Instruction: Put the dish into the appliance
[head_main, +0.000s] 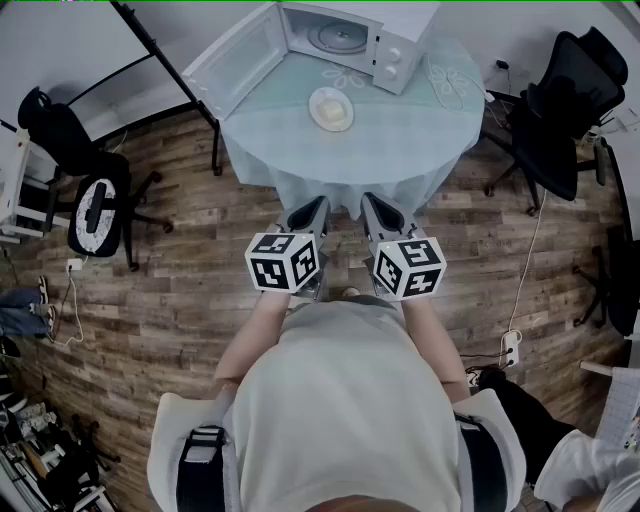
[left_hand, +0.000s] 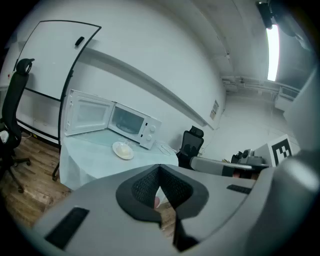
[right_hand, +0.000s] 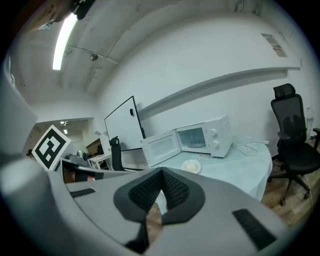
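Note:
A white microwave (head_main: 350, 38) stands at the far side of a round table (head_main: 400, 140) covered in pale cloth, its door (head_main: 235, 55) swung wide open to the left. A white dish (head_main: 331, 108) with pale food sits on the cloth in front of it, untouched. My left gripper (head_main: 312, 212) and right gripper (head_main: 376, 208) hang side by side close to my body, short of the table's near edge. Both are shut with nothing between the jaws. The left gripper view shows the dish (left_hand: 123, 150) and microwave (left_hand: 134, 125) far ahead. The right gripper view shows the same dish (right_hand: 191, 166) and microwave (right_hand: 205, 137).
A black office chair (head_main: 95, 195) stands on the wood floor at left, with another (head_main: 560, 110) at right near the table. A whiteboard stand (head_main: 165, 60) leans at back left. A white cable (head_main: 450, 80) lies on the table and a power strip (head_main: 511, 347) on the floor.

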